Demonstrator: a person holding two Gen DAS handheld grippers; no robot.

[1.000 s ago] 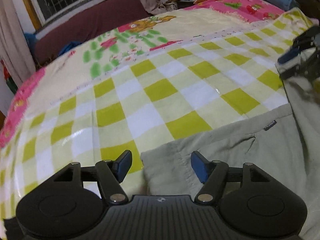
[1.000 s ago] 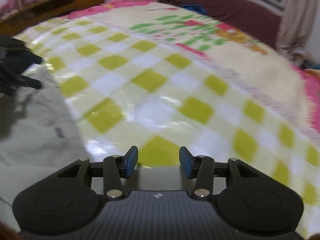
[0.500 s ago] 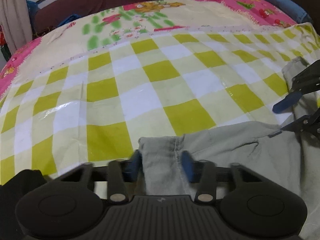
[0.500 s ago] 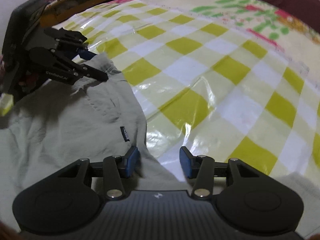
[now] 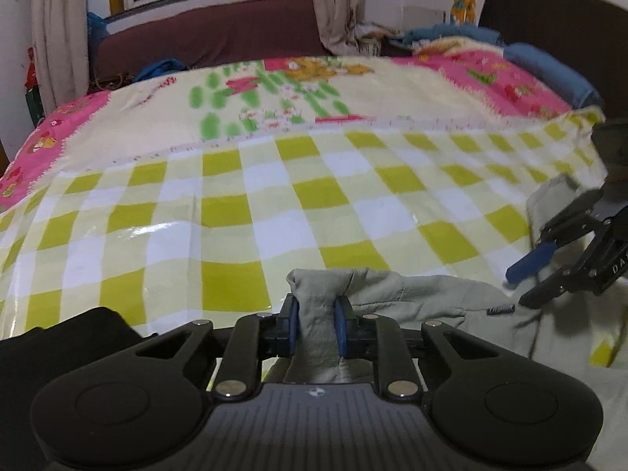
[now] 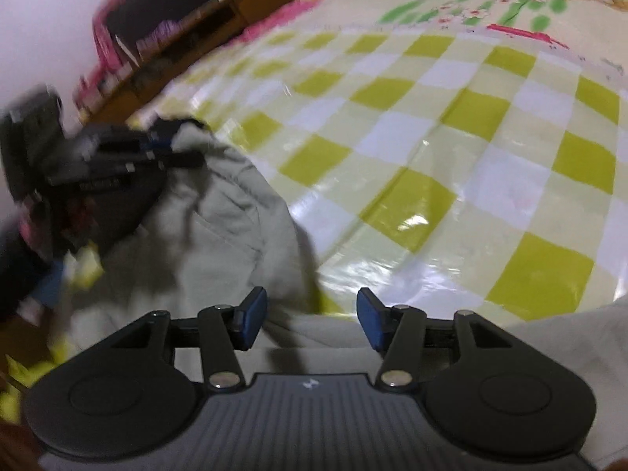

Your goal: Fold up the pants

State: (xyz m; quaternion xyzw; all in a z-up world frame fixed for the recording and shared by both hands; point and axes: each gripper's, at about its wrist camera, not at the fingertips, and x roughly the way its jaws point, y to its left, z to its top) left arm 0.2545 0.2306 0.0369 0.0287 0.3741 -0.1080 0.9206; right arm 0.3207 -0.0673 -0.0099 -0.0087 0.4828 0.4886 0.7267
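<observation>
The pale grey-green pants (image 5: 424, 298) lie on a yellow-and-white checked sheet (image 5: 274, 200). My left gripper (image 5: 316, 327) is shut on a bunched corner of the pants and holds it just above the sheet. My right gripper (image 6: 310, 316) is open, with the pants' edge (image 6: 235, 212) lying between and below its blue pads. It shows at the right of the left wrist view (image 5: 549, 271), open over the cloth. The left gripper shows blurred in the right wrist view (image 6: 117, 153), gripping the cloth corner.
A floral pink and cream blanket (image 5: 314, 86) covers the far half of the bed. A maroon sofa (image 5: 204, 43) and curtained window stand behind it. Blue bedding (image 5: 549, 66) lies at the far right. A wooden shelf (image 6: 188, 27) stands beside the bed.
My left gripper has closed on the pants' corner and lifted it. My right gripper has swung over the pants' edge, still open.
</observation>
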